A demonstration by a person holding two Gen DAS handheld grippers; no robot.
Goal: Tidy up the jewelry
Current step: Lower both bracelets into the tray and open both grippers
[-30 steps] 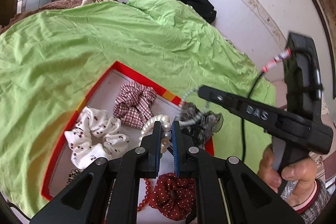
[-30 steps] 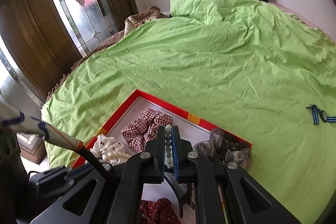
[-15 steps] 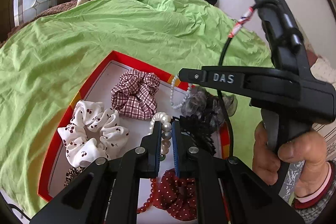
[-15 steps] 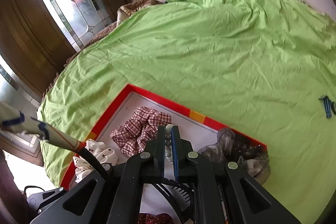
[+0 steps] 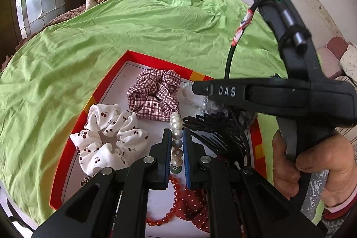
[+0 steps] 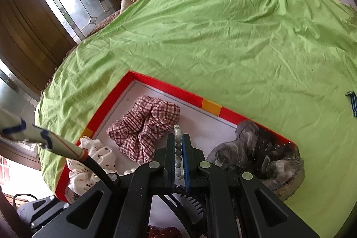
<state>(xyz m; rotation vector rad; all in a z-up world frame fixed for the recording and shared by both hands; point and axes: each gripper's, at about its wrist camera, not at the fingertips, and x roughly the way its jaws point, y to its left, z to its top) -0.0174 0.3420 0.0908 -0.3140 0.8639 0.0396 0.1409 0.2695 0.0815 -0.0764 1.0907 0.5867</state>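
Where hidden from the right wrist: red bead strand (image 5: 169, 211), right tongs (image 5: 196, 89).

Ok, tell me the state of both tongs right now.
Left tongs: shut on the pearl bracelet.
Right tongs: shut on the small-bead strand.

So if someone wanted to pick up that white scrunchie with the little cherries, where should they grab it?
Probably on the puffy ring of the cherry scrunchie, coming from above with one finger in its open centre and the other outside. It lies flat in the red-edged tray, and its left side, toward the rim, looks clear; the pearl strand lies close on its right.
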